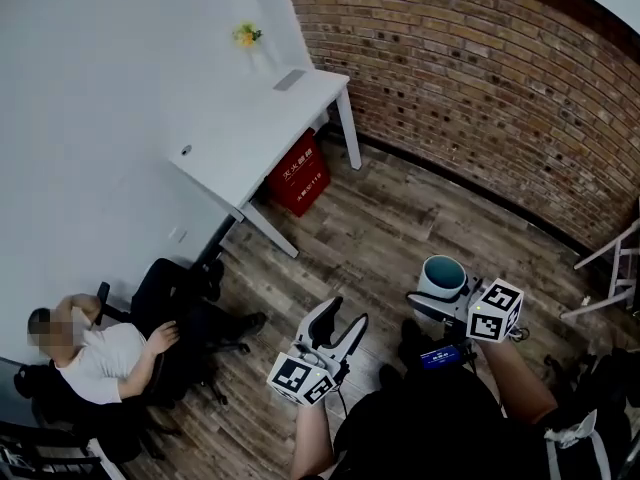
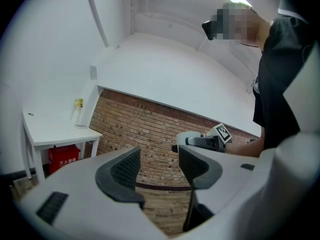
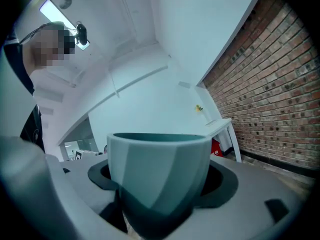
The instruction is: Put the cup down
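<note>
A pale grey-green cup (image 1: 443,275) with a dark teal inside is held upright in the air above the wooden floor, with my right gripper (image 1: 438,301) shut on it. In the right gripper view the cup (image 3: 159,171) fills the space between the dark pads (image 3: 227,180), which press on its lower half. My left gripper (image 1: 336,330) hangs lower left of it, open with nothing between its fingers (image 2: 125,171). The left gripper view looks across at the cup (image 2: 186,136) in the right gripper (image 2: 202,142).
A white table (image 1: 262,133) stands by the white wall, with a small yellow flower (image 1: 246,35) on it and a red box (image 1: 298,173) under it. A person (image 1: 100,356) sits in a chair at the lower left. A brick wall (image 1: 480,78) runs behind. White frame legs (image 1: 612,268) stand at the right.
</note>
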{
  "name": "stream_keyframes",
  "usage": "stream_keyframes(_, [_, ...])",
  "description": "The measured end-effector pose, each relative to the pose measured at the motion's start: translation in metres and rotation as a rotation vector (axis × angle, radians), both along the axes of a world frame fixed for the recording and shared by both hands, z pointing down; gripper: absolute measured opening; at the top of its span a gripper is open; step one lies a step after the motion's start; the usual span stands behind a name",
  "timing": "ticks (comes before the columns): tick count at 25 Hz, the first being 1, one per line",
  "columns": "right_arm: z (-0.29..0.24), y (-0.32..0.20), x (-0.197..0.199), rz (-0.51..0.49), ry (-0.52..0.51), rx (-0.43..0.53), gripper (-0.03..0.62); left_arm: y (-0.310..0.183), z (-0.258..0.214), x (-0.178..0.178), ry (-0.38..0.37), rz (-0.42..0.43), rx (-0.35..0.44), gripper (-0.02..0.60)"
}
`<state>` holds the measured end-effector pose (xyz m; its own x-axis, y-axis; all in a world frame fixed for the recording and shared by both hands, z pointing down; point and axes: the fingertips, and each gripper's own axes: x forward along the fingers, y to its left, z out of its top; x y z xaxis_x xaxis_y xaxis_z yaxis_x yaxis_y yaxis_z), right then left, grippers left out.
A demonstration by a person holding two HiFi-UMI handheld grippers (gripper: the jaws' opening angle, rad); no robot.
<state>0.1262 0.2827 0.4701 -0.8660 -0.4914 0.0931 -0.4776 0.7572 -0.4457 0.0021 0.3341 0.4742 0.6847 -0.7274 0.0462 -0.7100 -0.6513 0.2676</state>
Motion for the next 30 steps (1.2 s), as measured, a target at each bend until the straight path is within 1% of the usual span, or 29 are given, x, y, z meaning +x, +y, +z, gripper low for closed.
stream_keyframes(3, [0.007, -0.042, -0.008, 0.002, -0.013, -0.012, 0.408, -0.038, 0.006, -0.008, -0.004, 0.0, -0.005, 0.247])
stream_keyframes(6, [0.014, -0.095, -0.02, -0.008, -0.033, -0.01, 0.408, -0.085, 0.013, -0.017, -0.02, -0.013, -0.003, 0.247])
stream_keyframes(9, [0.016, -0.158, -0.037, -0.028, -0.053, 0.005, 0.408, -0.143, 0.015, -0.032, -0.034, -0.037, -0.003, 0.247])
stream_keyframes(12, [0.008, -0.226, -0.057, -0.046, -0.05, 0.024, 0.408, -0.21, 0.009, -0.046, -0.048, -0.056, -0.004, 0.248])
stream_keyframes(16, [-0.005, -0.3, -0.08, -0.086, -0.01, 0.095, 0.408, -0.294, -0.008, -0.061, -0.059, -0.079, 0.022, 0.247])
stream_keyframes(19, [-0.012, -0.342, -0.095, -0.123, 0.039, 0.159, 0.408, -0.345, -0.017, -0.069, -0.068, -0.113, 0.03, 0.247])
stream_keyframes(22, [-0.016, -0.38, -0.103, -0.148, 0.046, 0.174, 0.408, -0.383, -0.021, -0.075, -0.078, -0.129, 0.028, 0.247])
stream_keyframes(25, [-0.013, -0.41, -0.112, -0.164, 0.033, 0.151, 0.408, -0.411, -0.019, -0.085, -0.073, -0.147, 0.016, 0.247])
stream_keyframes(30, [-0.002, -0.453, -0.133, -0.173, 0.047, 0.117, 0.408, -0.452, -0.01, -0.104, -0.055, -0.153, -0.003, 0.247])
